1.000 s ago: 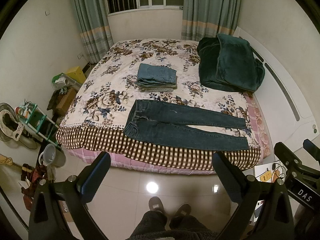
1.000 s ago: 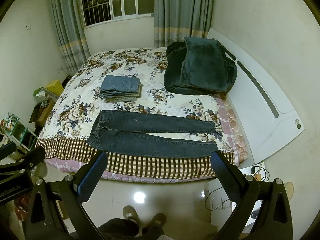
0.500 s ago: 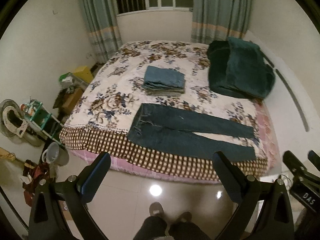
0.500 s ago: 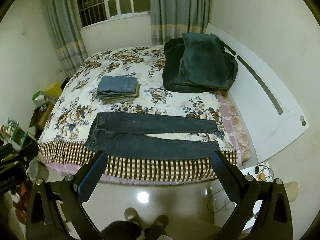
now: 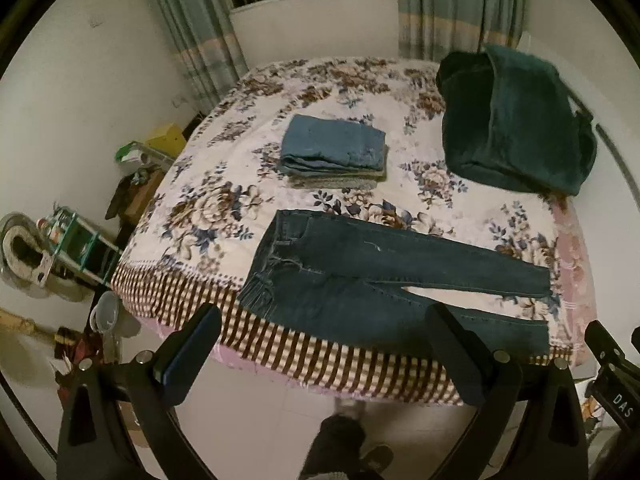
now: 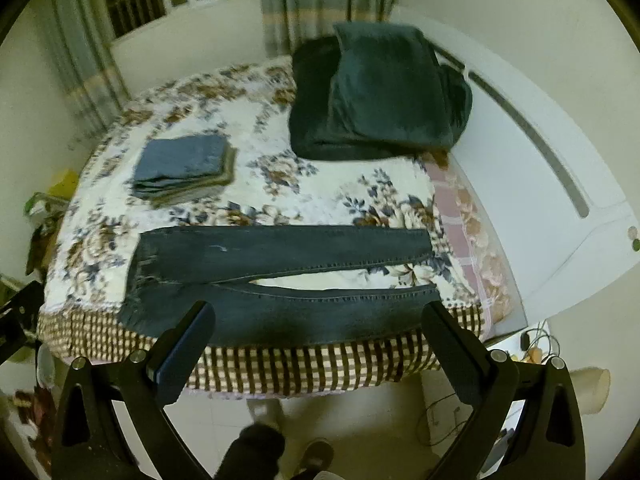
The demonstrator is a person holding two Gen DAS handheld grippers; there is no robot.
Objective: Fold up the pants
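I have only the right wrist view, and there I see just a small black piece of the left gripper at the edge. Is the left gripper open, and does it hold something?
Observer: In the left wrist view the left gripper is open and empty. The waist end of the jeans shows between its fingers.
Operator: Thank you. What stands on the floor at that side of the bed? My view is blurred and cut off there.
Observer: A green rack stands on the floor, close to the near corner of the bed.
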